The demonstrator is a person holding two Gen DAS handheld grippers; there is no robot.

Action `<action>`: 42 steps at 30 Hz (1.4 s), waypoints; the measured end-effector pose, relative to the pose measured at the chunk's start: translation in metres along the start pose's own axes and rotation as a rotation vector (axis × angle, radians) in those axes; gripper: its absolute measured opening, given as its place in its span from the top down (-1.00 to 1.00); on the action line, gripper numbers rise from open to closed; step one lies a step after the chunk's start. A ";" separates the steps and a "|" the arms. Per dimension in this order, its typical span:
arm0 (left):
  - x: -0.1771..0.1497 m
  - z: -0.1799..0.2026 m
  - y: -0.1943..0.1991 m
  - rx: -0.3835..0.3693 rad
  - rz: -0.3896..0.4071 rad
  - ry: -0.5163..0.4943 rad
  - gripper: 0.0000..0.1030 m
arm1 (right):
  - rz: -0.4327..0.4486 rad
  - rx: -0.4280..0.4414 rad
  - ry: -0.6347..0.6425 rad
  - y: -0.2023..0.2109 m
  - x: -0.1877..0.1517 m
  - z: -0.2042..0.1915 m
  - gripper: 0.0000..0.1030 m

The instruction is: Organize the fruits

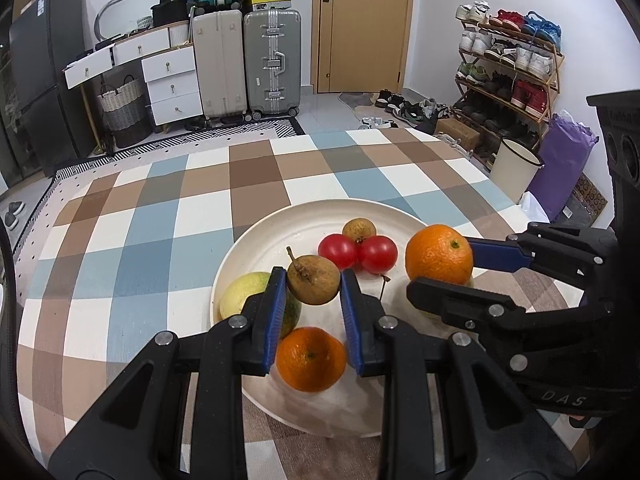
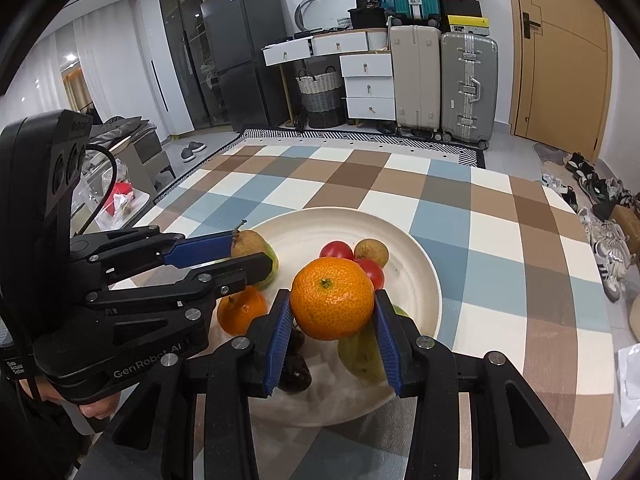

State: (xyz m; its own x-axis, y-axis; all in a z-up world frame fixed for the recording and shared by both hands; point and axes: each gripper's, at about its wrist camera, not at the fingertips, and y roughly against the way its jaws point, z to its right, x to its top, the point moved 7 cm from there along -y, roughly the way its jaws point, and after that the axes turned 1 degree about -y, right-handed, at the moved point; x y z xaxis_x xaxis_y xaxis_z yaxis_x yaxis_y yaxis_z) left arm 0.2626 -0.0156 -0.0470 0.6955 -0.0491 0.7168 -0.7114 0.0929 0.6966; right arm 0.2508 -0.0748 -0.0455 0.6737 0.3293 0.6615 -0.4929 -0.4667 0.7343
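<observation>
A cream plate [image 1: 288, 228] [image 2: 416, 264] sits on the checkered table. My left gripper [image 1: 313, 280] is shut on a brown pear [image 1: 313, 279], held above the plate's near left side; it also shows in the right wrist view [image 2: 249, 242]. My right gripper [image 2: 332, 300] is shut on an orange [image 2: 332, 298], held over the plate; it also shows in the left wrist view [image 1: 439, 254]. On the plate lie a second orange [image 1: 310, 358], two red tomatoes [image 1: 357, 253], a small brown fruit [image 1: 359, 230], a yellow-green fruit [image 1: 244, 294], a green fruit [image 2: 360, 354] and a dark fruit [image 2: 296, 372].
The checkered tablecloth [image 1: 160, 220] covers the table. Beyond the far edge stand suitcases [image 1: 272, 60], white drawers [image 1: 168, 80] and a door [image 1: 360, 24]. A shoe rack [image 1: 508, 68] and a white bin [image 1: 514, 164] stand off the table's right.
</observation>
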 end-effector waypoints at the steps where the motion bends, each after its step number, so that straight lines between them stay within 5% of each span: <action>1: 0.000 0.000 0.000 -0.001 -0.001 0.000 0.53 | 0.000 0.000 0.005 -0.001 0.002 0.000 0.21; 17: 0.009 -0.010 -0.017 -0.002 -0.010 0.008 0.53 | -0.045 0.004 0.034 -0.019 0.003 -0.002 0.20; 30: 0.006 -0.009 -0.012 0.005 -0.006 0.024 0.50 | 0.010 -0.052 0.026 0.000 0.002 0.008 -0.62; 42: 0.007 -0.013 0.015 0.046 0.049 0.036 -0.54 | 0.021 -0.069 0.007 0.015 -0.004 0.014 -0.91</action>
State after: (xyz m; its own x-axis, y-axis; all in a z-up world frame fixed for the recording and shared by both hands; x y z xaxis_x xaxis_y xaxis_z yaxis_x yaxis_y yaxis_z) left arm 0.2582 -0.0014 -0.0324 0.6623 -0.0100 0.7492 -0.7480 0.0483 0.6619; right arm 0.2484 -0.0947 -0.0396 0.6590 0.3255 0.6781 -0.5440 -0.4163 0.7285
